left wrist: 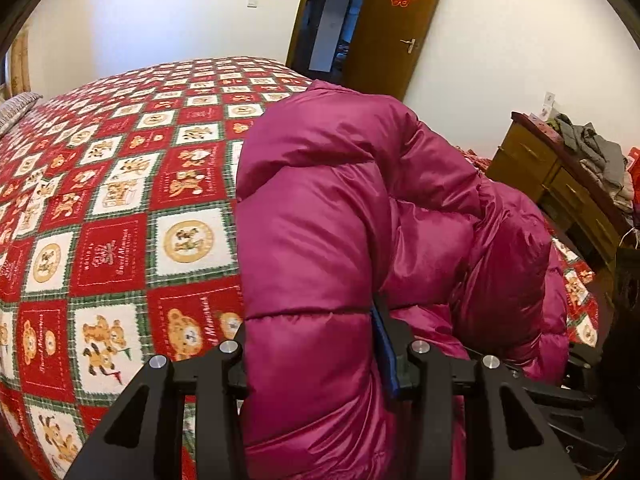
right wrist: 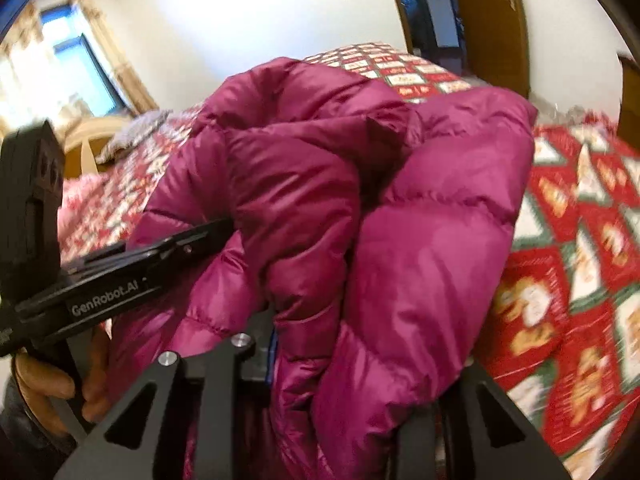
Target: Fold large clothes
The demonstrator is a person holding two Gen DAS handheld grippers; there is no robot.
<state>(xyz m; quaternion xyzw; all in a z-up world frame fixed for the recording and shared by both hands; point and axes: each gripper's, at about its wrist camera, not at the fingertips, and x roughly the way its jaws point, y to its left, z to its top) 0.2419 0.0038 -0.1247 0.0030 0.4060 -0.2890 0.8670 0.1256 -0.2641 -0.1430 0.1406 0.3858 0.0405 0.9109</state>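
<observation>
Magenta padding fills both wrist views: you have the puffer jacket [left wrist: 360, 208] bunched up and lifted over the bed [left wrist: 120, 208], with a thick quilted fold running between the fingers of each tool. Your left gripper [left wrist: 312, 344] is pinching one such fold; its fingers press into the fabric from either side, and a blue pad shows against the inner face of the right-hand finger. Your right gripper [right wrist: 340, 344] likewise pinches a fat roll of jacket, though the padding spills over and hides most of the far finger, so the exact bite cannot be read. In the right wrist view the left tool sits close by at the left edge, your left hand [right wrist: 52, 384] wrapped round its handle, which suggests you are holding two neighbouring points of one edge so the bulk hangs between them.

That pairing makes sense for a slippery, springy garment: two grips near each other let you carry one half across in a single sweep. The jacket hangs over the bed's near right part, towards the side where the wooden dresser [left wrist: 560, 176] stands, with the bear-print bedspread [right wrist: 580, 260] bare to its left. Judging by the heap, the fold is only partly made; expect the nylon to slide and the filling to push back when you lay it down.
</observation>
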